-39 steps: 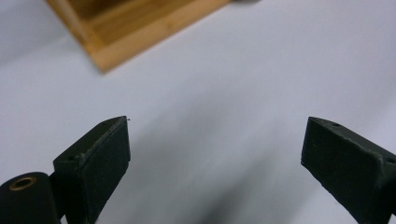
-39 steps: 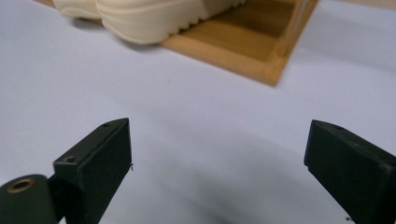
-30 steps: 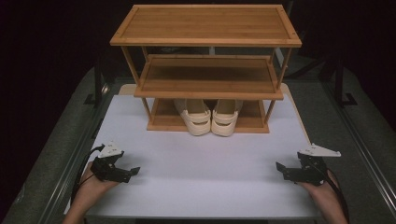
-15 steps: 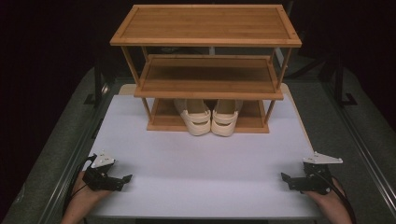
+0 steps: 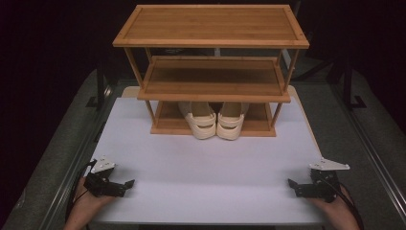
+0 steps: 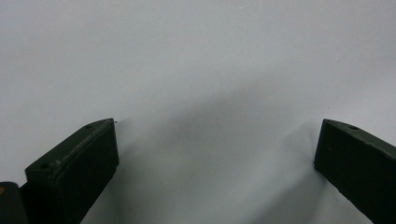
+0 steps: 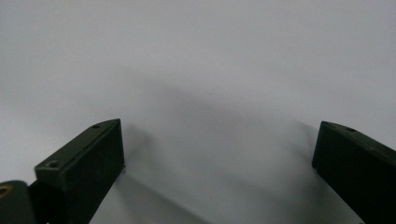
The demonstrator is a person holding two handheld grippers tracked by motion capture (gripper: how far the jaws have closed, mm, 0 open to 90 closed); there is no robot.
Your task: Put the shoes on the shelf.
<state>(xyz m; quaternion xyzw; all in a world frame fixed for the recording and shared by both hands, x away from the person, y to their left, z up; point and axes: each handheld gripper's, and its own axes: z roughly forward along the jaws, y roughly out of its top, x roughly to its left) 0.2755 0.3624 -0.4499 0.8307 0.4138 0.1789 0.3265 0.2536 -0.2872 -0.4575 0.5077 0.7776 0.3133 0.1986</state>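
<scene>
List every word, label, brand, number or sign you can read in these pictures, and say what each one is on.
None: no readable text anywhere.
Wooden rack: bare wood, no label.
Cream shoes on its bottom shelf: no brand mark that can be made out.
White table top: blank.
Left gripper and right gripper: black jaws and grey plates, no markings legible.

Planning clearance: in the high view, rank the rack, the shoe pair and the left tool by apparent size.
1. Rack, by far the largest.
2. Shoe pair.
3. Left tool, smallest, though nearer the camera, so it truly is smaller.
</scene>
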